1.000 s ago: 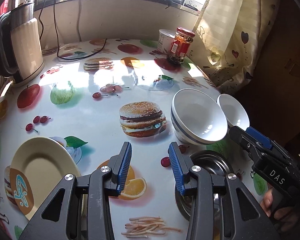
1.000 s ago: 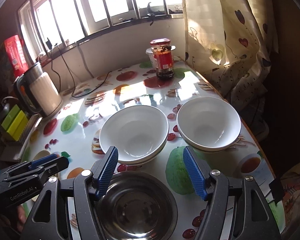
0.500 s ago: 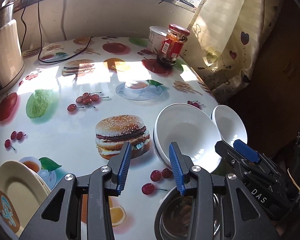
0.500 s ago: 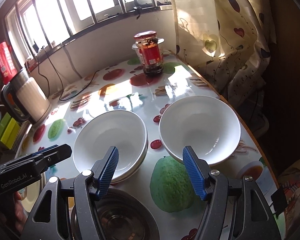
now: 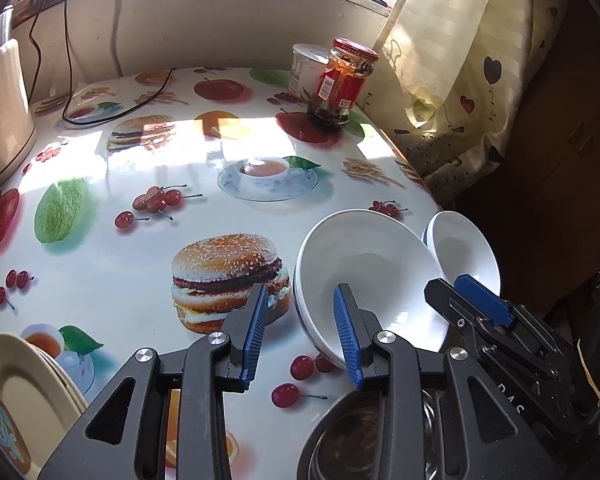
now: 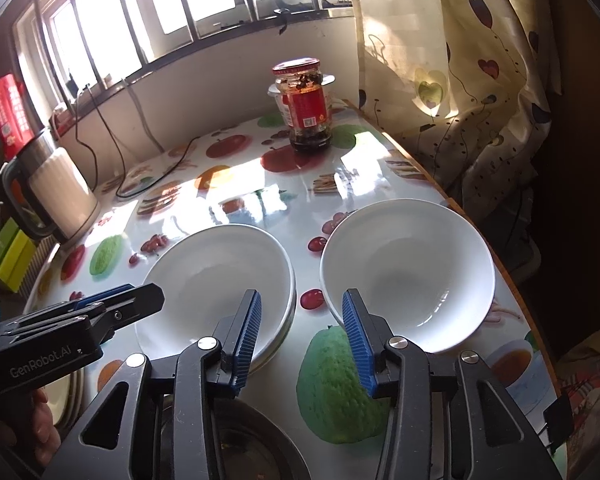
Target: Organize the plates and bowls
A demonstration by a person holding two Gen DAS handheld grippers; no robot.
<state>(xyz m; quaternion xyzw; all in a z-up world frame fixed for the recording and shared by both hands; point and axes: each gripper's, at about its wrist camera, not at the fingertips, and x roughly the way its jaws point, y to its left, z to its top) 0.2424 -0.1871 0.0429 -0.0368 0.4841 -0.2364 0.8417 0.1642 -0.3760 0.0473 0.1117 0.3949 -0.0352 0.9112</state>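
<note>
A stack of white bowls (image 5: 368,268) (image 6: 216,280) sits on the printed table. A single white bowl (image 6: 408,268) (image 5: 460,248) stands to its right by the table edge. My left gripper (image 5: 300,332) is open and empty, its right finger over the stack's near rim. My right gripper (image 6: 300,332) is open and empty, just short of the gap between the stack and the single bowl. A steel bowl (image 5: 364,440) (image 6: 236,440) lies under both grippers. Cream plates (image 5: 16,400) are stacked at the near left.
A red-lidded jar (image 6: 306,108) and a white tub (image 5: 304,68) stand at the far right. A kettle (image 6: 56,196) and its black cord (image 5: 116,112) are at the far left. A curtain (image 6: 460,80) hangs along the table's right edge.
Both grippers have moved forward toward the white bowls, away from the steel bowl. The right gripper's jaws have narrowed. The plates have slid to the left wrist view's corner.
</note>
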